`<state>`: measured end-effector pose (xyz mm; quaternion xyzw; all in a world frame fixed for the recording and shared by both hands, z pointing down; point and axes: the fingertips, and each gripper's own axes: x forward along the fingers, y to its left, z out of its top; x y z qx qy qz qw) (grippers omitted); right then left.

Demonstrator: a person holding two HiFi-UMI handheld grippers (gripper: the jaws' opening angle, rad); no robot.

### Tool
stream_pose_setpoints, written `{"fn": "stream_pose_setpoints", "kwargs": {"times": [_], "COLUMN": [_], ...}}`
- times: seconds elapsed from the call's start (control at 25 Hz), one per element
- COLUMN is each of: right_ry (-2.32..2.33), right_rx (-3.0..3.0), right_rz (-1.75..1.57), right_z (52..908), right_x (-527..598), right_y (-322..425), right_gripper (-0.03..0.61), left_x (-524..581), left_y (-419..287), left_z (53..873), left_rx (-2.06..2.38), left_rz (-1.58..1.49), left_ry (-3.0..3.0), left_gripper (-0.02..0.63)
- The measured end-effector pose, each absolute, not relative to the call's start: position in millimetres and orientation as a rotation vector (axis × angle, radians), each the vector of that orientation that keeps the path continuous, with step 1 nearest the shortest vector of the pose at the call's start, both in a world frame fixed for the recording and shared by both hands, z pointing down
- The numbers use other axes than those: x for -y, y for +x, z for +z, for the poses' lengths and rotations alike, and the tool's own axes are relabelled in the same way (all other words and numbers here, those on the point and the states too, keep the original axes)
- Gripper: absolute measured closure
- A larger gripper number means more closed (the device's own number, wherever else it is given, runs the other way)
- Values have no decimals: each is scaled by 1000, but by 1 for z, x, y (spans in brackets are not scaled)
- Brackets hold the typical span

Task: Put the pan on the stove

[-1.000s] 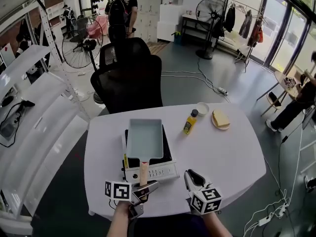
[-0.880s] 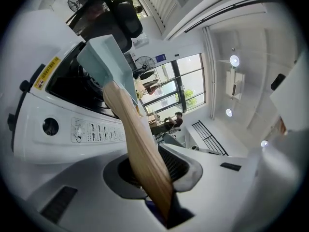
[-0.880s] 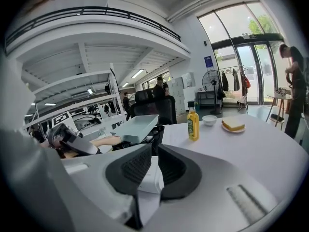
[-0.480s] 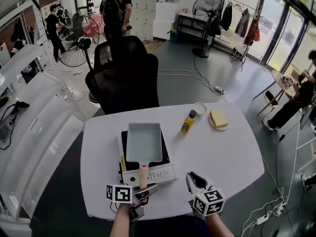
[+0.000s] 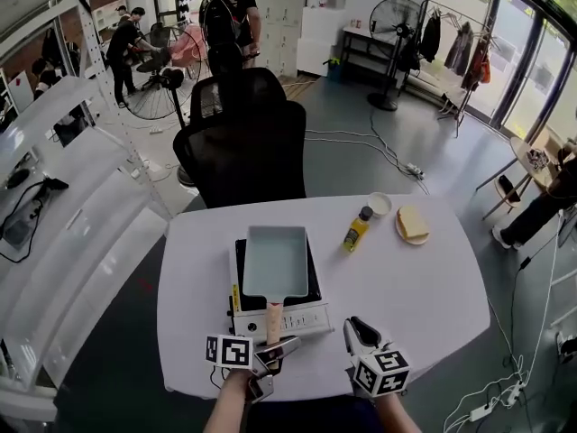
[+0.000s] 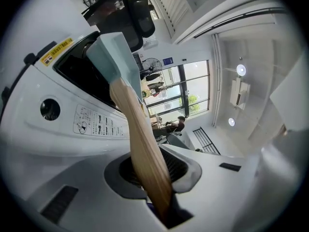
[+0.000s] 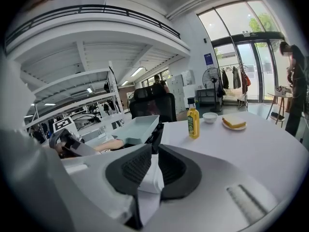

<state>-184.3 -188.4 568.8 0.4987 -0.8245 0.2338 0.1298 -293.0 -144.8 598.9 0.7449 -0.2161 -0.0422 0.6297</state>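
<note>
Plainly, the pan (image 5: pixel 275 262), a pale blue-grey rectangular one, sat flat on the dark top of the white stove (image 5: pixel 287 316), which stood towards the near edge of the white desk (image 5: pixel 415 287). Its wooden handle (image 5: pixel 273 318) reached back over the stove's control panel towards the person. The left gripper (image 5: pixel 275 350) had the end of that handle between its fingers: in the left gripper view the wood ran straight down into the gap between the two dark pads, which were closing on it. The right gripper (image 5: pixel 356 328) hovered over the near edge of the desk, just right of the stove and apart from it. Its fingers were drawn almost together with only a thin slit between the pads, and they held nothing. Farther back on the desk, to the right of the pan, stood a yellow bottle (image 5: pixel 356 233), a small white bowl (image 5: pixel 380 205) and a plate with bread (image 5: pixel 413 225). A black office chair (image 5: pixel 243 152) stood behind the desk.
</note>
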Motion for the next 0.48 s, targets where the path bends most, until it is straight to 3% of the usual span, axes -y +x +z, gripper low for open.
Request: {"fn": "stream_pose_setpoints", "kwargs": {"times": [0.36, 0.44, 0.48], "right_ry": [1435, 1428, 1425], "right_rx": [2407, 2416, 2422], "right_rz": [705, 708, 708], "right_z": [573, 573, 572], "right_x": [192, 193, 194], "right_y": [-191, -190, -190], "right_gripper": [534, 532, 532], "left_x": [142, 144, 144], "left_y": [-291, -291, -292], "left_z": [600, 603, 603], "left_rx": [536, 571, 582], "left_rz": [-100, -103, -108], "left_ry": [1689, 1683, 1676], "left_gripper": [557, 526, 480]}}
